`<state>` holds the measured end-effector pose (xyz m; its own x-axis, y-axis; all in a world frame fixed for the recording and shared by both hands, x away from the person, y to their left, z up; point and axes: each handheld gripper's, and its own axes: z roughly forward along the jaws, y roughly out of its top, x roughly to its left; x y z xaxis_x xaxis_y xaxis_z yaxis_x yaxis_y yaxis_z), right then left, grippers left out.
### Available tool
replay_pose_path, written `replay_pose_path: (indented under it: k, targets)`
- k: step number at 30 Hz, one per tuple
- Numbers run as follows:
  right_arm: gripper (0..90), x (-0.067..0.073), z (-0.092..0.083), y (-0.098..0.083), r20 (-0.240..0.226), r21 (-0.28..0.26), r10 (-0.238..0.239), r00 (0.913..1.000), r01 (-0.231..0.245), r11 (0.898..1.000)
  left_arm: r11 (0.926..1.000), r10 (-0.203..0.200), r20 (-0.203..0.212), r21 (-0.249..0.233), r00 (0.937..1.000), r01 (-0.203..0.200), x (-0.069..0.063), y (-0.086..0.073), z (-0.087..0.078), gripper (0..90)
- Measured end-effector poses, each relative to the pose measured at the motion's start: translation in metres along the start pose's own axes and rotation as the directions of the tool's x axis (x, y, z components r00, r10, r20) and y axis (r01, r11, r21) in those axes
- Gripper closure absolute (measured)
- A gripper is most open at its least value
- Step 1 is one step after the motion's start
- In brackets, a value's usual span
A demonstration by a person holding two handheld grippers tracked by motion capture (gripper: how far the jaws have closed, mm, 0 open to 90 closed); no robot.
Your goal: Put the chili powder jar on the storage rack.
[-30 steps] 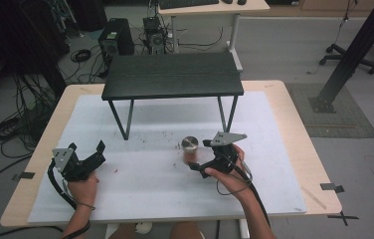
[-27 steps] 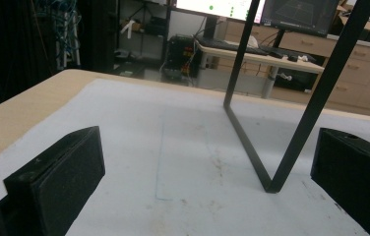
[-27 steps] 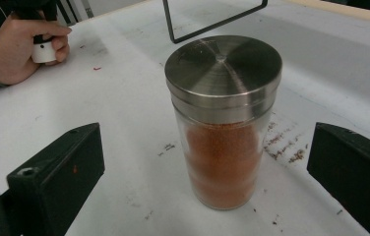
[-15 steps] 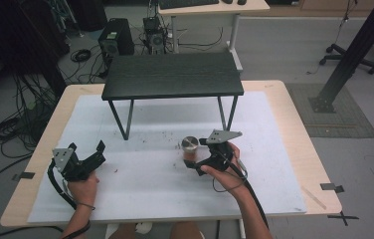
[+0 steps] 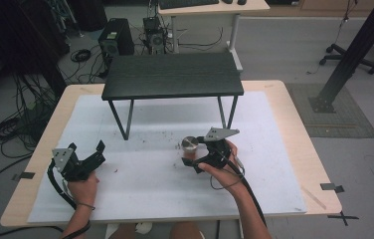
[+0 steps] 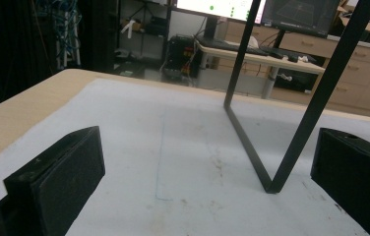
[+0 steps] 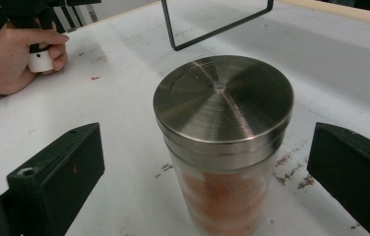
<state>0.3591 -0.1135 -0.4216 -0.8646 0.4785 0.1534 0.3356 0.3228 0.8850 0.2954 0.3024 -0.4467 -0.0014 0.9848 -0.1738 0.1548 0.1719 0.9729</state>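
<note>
Fingers of the right gripper stand wide on either side of the steel-lidded spice jar, not touching it. Left gripper fingers gape wide too, near the small black table's leg on the tabletop.

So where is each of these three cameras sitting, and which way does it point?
High view: above the person's side of the table, looking forward and down; both forearms, the left gripper and the right gripper show.
Left gripper view: on the left gripper, looking low across the white mat at a black stand leg.
Right gripper view: on the right gripper, facing the spice jar between its open jaws; the left hand shows.
Shared: the high view also shows the jar.
</note>
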Motion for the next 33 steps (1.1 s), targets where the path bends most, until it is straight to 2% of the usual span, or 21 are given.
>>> replay_pose_path:
  k: [33]
  targets:
    - [0.4, -0.0012, 0.0036, 0.0016, -0.010, 0.003, -0.003, 0.9999, 0.003, 1.000, 1.0000, 0.004, 0.001, -0.001, 1.0000, -0.004, -0.0003, -0.0001, 0.0002, 0.2]
